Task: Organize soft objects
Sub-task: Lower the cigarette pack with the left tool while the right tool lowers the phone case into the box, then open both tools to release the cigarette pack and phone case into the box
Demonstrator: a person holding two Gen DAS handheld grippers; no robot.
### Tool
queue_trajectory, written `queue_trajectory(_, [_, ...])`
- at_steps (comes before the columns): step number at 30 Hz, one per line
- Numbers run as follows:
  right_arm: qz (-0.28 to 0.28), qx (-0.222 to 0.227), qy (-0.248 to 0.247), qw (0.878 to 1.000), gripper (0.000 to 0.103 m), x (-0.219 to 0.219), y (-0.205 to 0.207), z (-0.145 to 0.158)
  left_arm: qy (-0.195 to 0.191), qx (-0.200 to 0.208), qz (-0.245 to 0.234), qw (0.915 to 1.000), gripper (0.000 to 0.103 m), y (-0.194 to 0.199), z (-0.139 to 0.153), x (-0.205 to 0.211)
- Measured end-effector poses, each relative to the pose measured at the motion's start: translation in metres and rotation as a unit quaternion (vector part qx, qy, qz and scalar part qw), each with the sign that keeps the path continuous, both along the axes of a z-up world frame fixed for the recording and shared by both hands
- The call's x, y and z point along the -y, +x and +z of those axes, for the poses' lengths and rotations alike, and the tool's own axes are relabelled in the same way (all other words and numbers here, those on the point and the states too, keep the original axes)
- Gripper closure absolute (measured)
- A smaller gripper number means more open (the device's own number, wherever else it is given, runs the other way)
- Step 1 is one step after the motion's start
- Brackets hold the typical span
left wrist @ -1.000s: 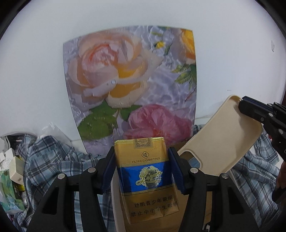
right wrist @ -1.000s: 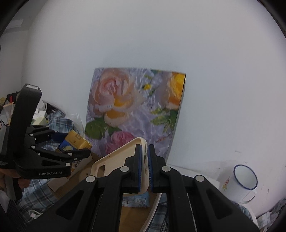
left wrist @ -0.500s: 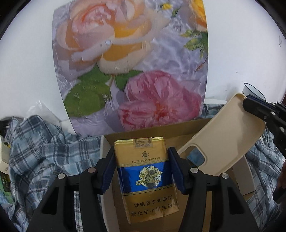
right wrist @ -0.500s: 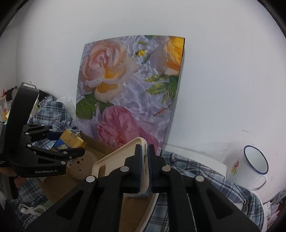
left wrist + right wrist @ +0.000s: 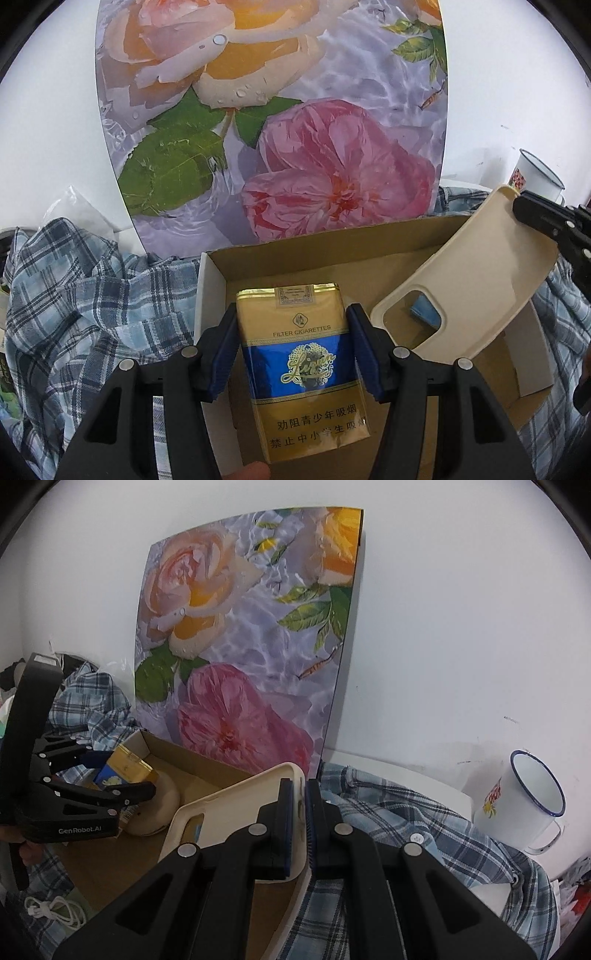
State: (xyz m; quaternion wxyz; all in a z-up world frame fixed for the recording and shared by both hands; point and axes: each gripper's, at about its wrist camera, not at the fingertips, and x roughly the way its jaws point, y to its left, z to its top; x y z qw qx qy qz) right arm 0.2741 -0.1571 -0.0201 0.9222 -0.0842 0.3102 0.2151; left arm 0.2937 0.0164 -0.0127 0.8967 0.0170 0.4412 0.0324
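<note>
The left tool [image 5: 293, 347] grips a soft cigarette pack [image 5: 303, 369] by its two sides and holds it over the open box [image 5: 369, 254]. The right tool [image 5: 300, 823] is closed tight on the edge of a cream phone case [image 5: 461, 291], which hangs over the right side of the box. I think both things are about to go in, so this part is nearly done. A round tan thing [image 5: 159, 808] lies in the box just under the left tool. The box sits on a checked shirt [image 5: 92, 306]. Behind it a flower picture [image 5: 251, 635] leans on a white wall. A white mug [image 5: 521, 797] stands far right of the right tool
</note>
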Motion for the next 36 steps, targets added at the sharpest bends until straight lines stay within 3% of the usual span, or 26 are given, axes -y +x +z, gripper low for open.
queue_trajectory(6, [0.003,-0.015,0.033,0.999,0.097,0.008,0.005,-0.003,0.000,0.001,0.001,1.0000,0.044,0.000,0.000,0.002])
queue_trajectory(10, [0.008,-0.061,0.104,0.993,0.097,0.024,0.017,-0.014,0.001,-0.002,-0.001,1.0000,0.044,0.001,-0.002,0.001])
queue_trajectory(23, [0.031,-0.096,0.073,0.992,0.096,0.008,0.018,-0.031,0.006,-0.004,-0.002,1.0000,0.044,0.000,-0.004,0.005])
queue_trajectory(26, [0.029,-0.099,0.076,0.992,0.094,0.009,0.019,-0.031,0.007,-0.002,-0.001,1.0000,0.038,0.000,-0.004,0.003])
queue_trajectory(28, [0.030,-0.100,0.074,0.992,0.086,0.008,0.018,-0.031,0.010,-0.001,0.003,0.9999,0.003,0.001,-0.003,0.003])
queue_trajectory(29, [0.030,-0.099,0.073,0.992,0.069,0.007,0.018,-0.031,0.017,0.001,0.010,0.9998,0.000,0.001,-0.003,0.003])
queue_trajectory(30, [0.031,-0.098,0.071,0.992,0.037,0.006,0.017,-0.031,0.012,0.004,0.009,0.9999,0.000,0.002,-0.002,0.002])
queue_trajectory(31, [0.031,-0.094,0.070,0.993,0.024,0.005,0.016,-0.031,0.008,0.008,0.009,0.9999,0.000,0.002,-0.002,0.001])
queue_trajectory(32, [0.031,-0.087,0.069,0.993,0.016,0.005,0.014,-0.029,0.009,0.008,0.012,0.9999,0.000,0.003,-0.002,0.000])
queue_trajectory(35, [0.035,-0.064,0.065,0.995,0.014,0.003,0.009,-0.020,0.027,0.015,0.020,0.9993,0.000,0.003,-0.001,0.000])
queue_trajectory(36, [0.036,-0.057,0.066,0.996,0.008,0.003,0.007,-0.018,0.030,0.018,0.023,0.9991,0.000,0.003,-0.001,0.000])
